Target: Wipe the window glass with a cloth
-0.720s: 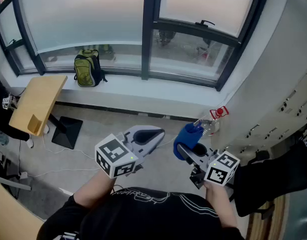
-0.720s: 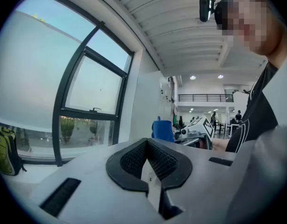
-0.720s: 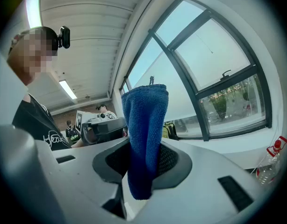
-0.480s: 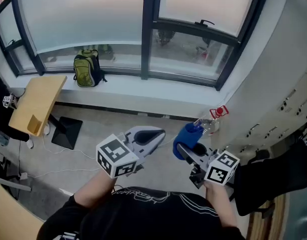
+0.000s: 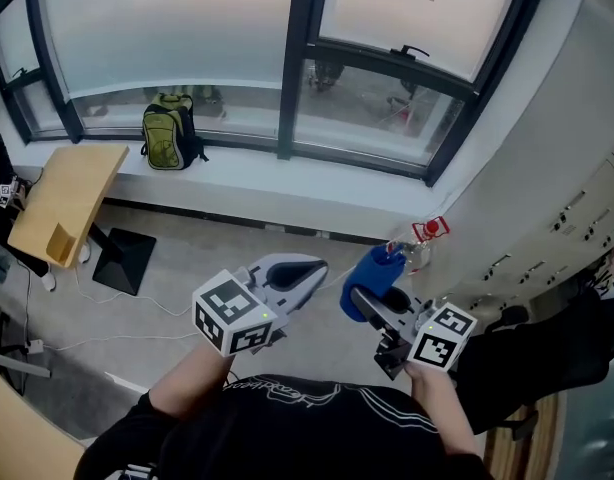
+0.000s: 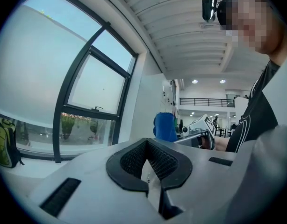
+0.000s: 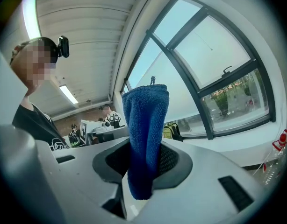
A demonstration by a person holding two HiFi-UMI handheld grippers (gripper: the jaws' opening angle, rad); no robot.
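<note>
Cloth gripped by right tool, left tool closed, glass well apart

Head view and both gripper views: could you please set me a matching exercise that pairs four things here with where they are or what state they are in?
Things:
1. blue cloth
2. green backpack
3. red-topped bottle
4. left gripper

Places or states:
A. standing on the floor
B. jaws together, holding nothing
C. on the window sill
D. clamped in the right gripper

Pairs: 1-D, 2-C, 3-A, 4-B
</note>
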